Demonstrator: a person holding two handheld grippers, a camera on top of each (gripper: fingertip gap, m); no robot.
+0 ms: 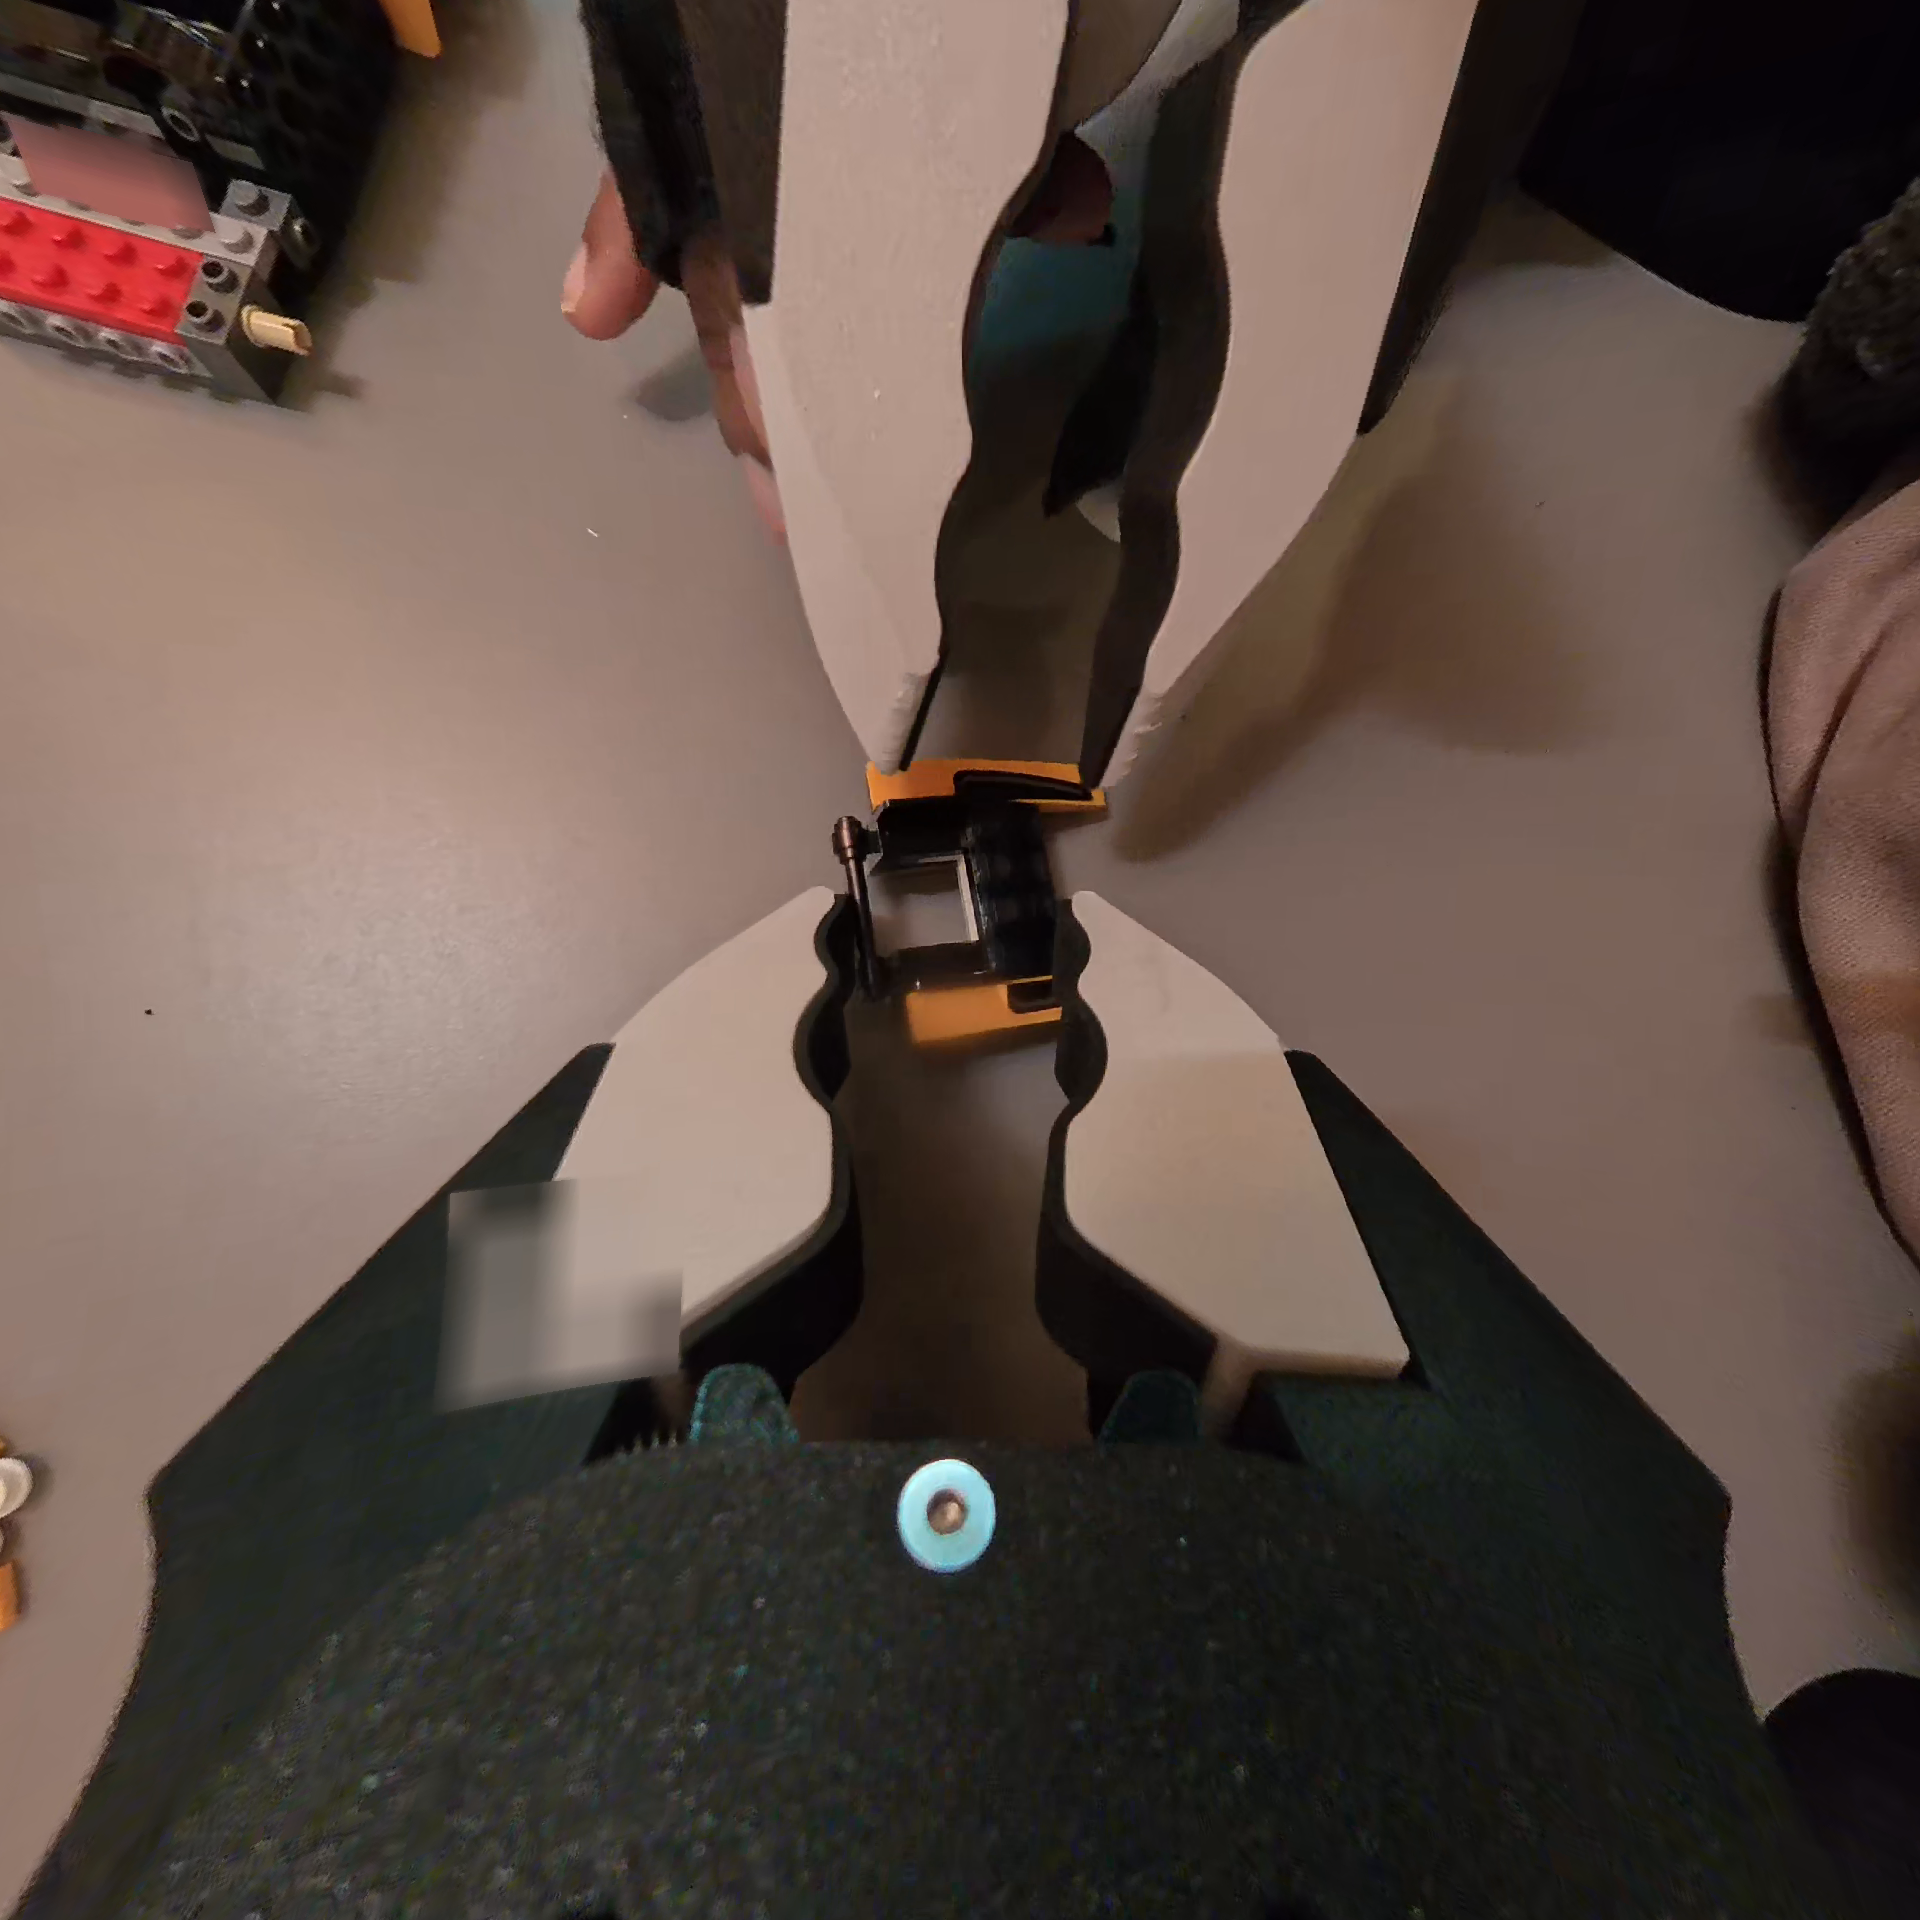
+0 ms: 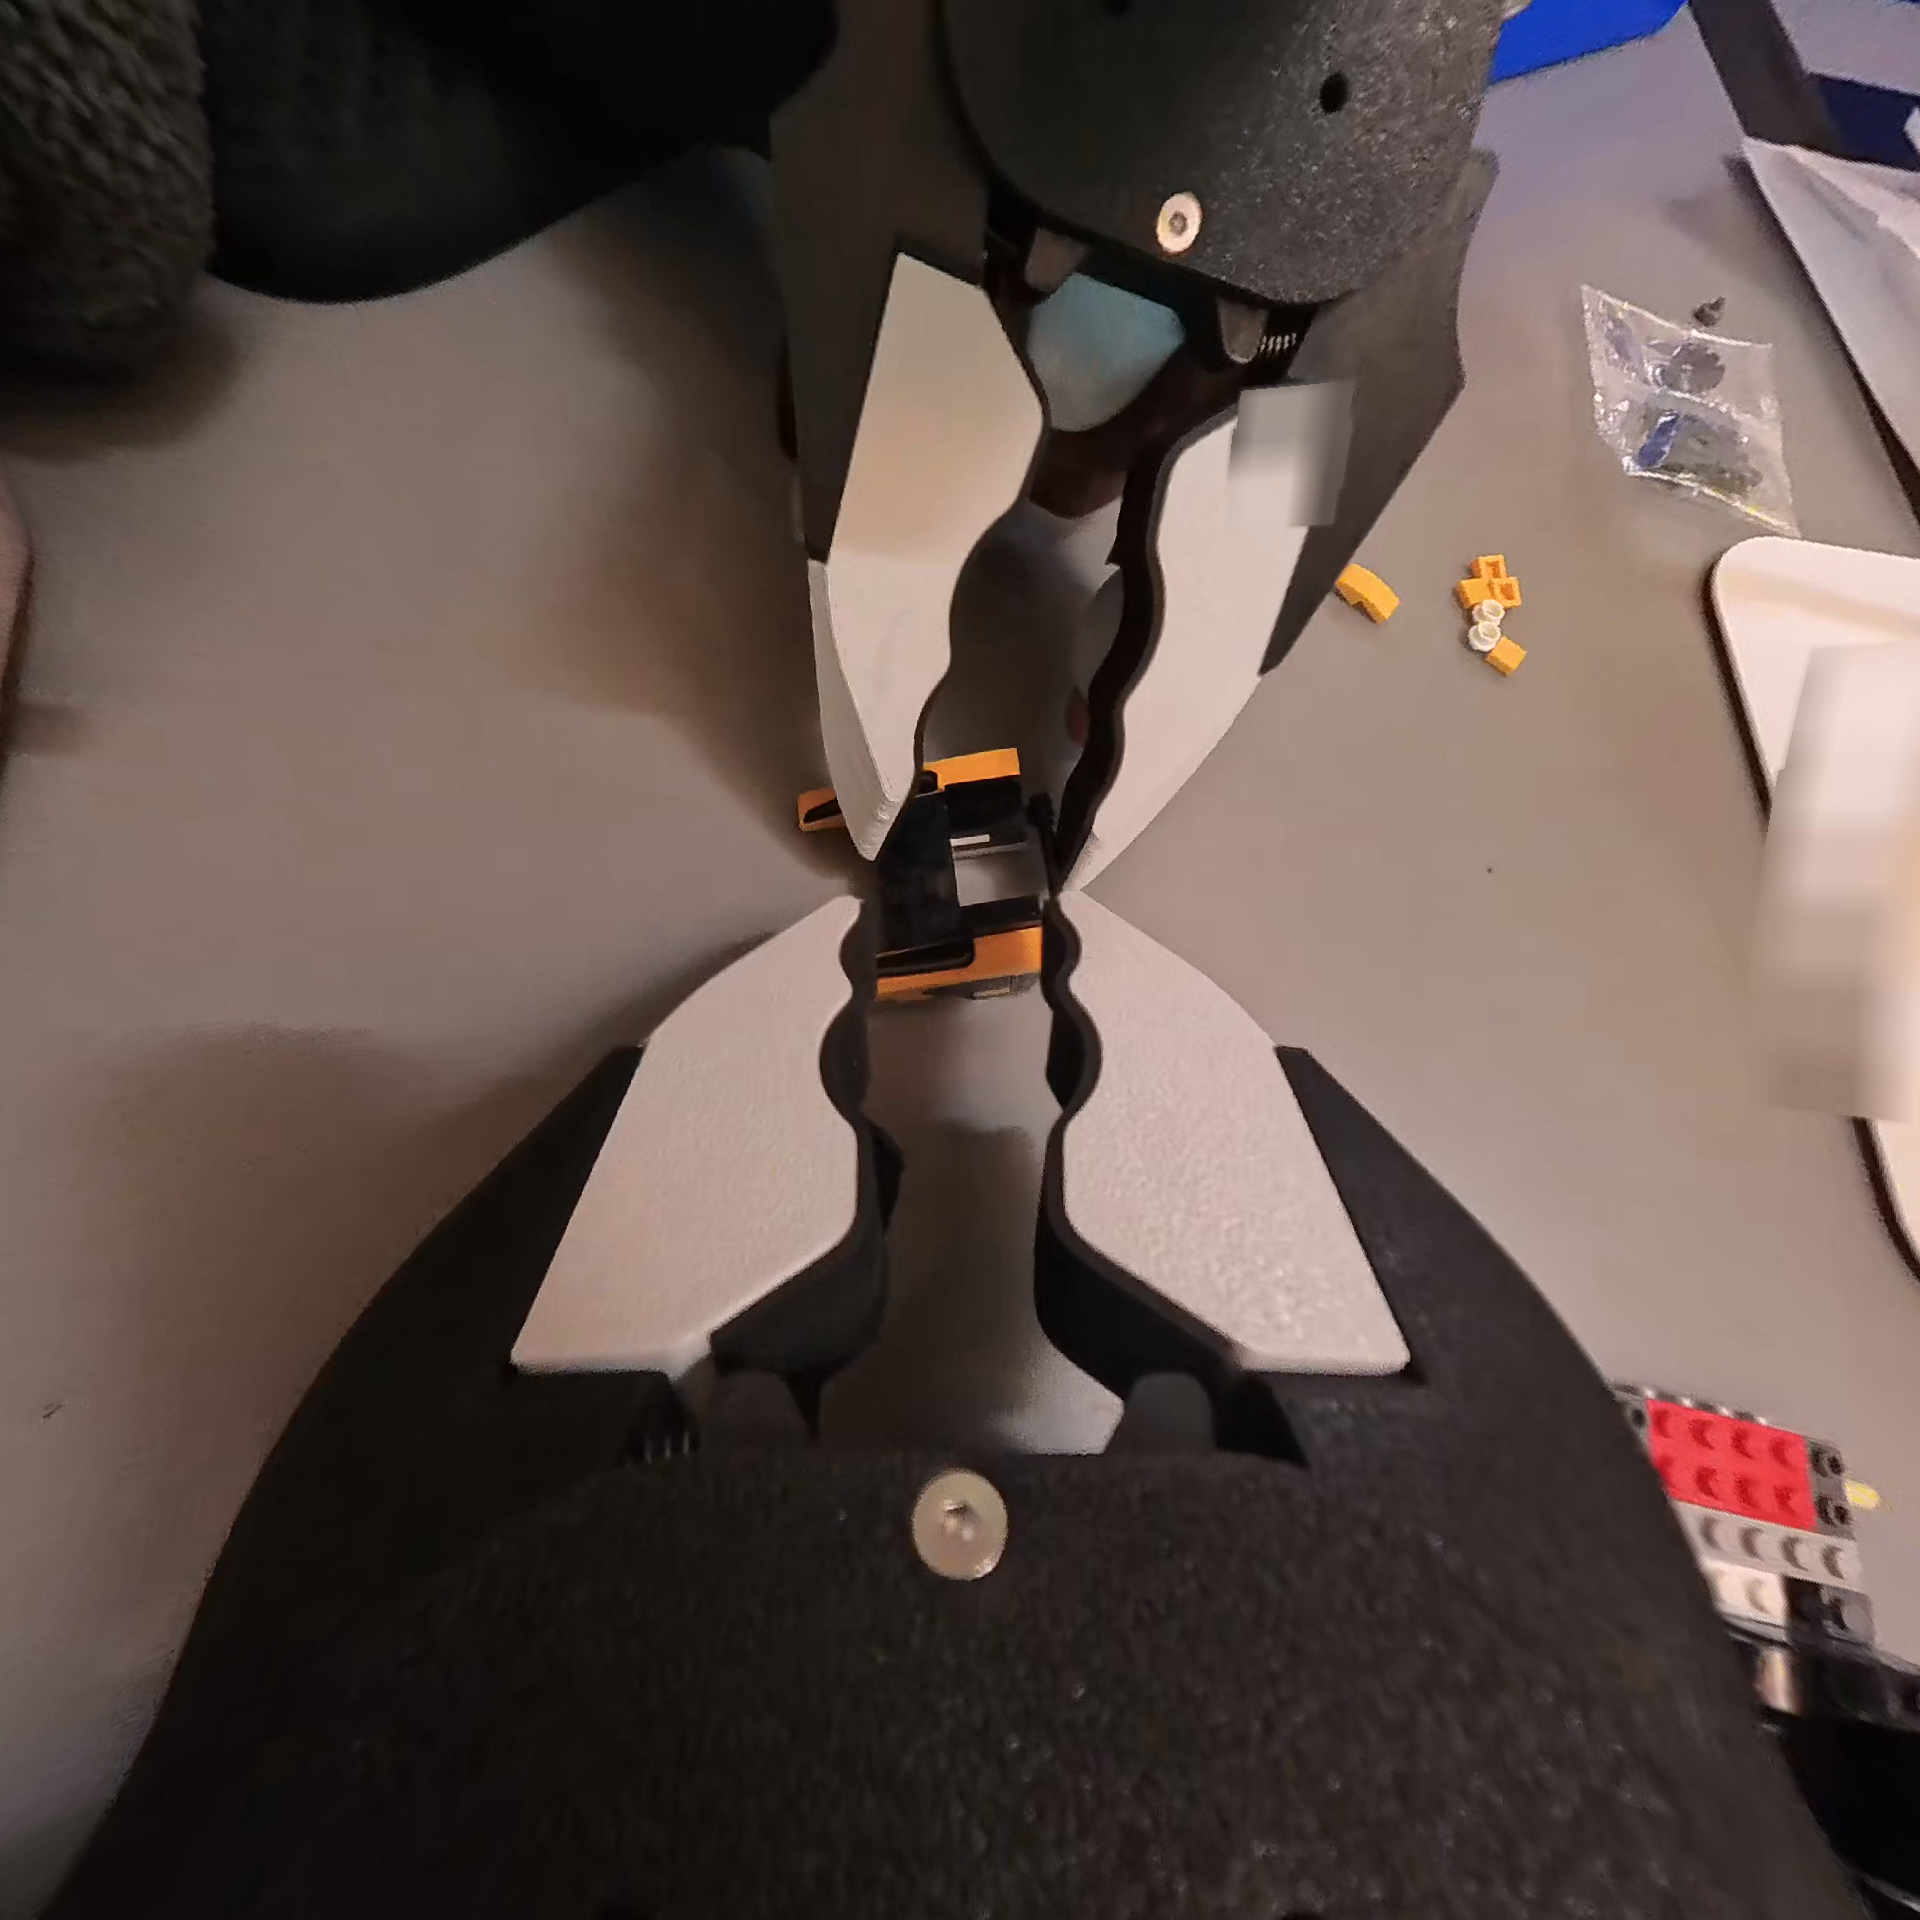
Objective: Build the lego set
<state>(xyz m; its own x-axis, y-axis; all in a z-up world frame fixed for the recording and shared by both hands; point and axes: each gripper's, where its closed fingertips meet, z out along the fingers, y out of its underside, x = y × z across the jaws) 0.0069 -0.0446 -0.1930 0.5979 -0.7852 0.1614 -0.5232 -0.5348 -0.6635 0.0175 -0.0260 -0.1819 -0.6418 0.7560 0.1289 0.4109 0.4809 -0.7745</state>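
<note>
A small black and orange lego sub-assembly [image 1: 1003, 894] hangs above the grey table between my two grippers, which face each other. My left gripper [image 1: 956, 925] comes from below in its own view. Its fingers press a thin black lever on one side and the black block on the other. My right gripper [image 1: 997, 774] comes from above and clamps the far orange plate [image 1: 914, 781]. In the right wrist view, my right gripper [image 2: 956, 930] holds the near orange part of the assembly [image 2: 956, 966], and the left gripper [image 2: 971, 842] clamps its far end.
A larger build of red, grey and black bricks [image 1: 135, 239] sits at the far left, and shows in the right wrist view [image 2: 1745, 1486]. Loose orange and white pieces [image 2: 1491, 613], a clear parts bag [image 2: 1683, 405] and a white tray [image 2: 1766, 623] lie to the right. A person's fingers [image 1: 613, 270] hold the right gripper. Both grippers' tips are close together, under 4 cm apart.
</note>
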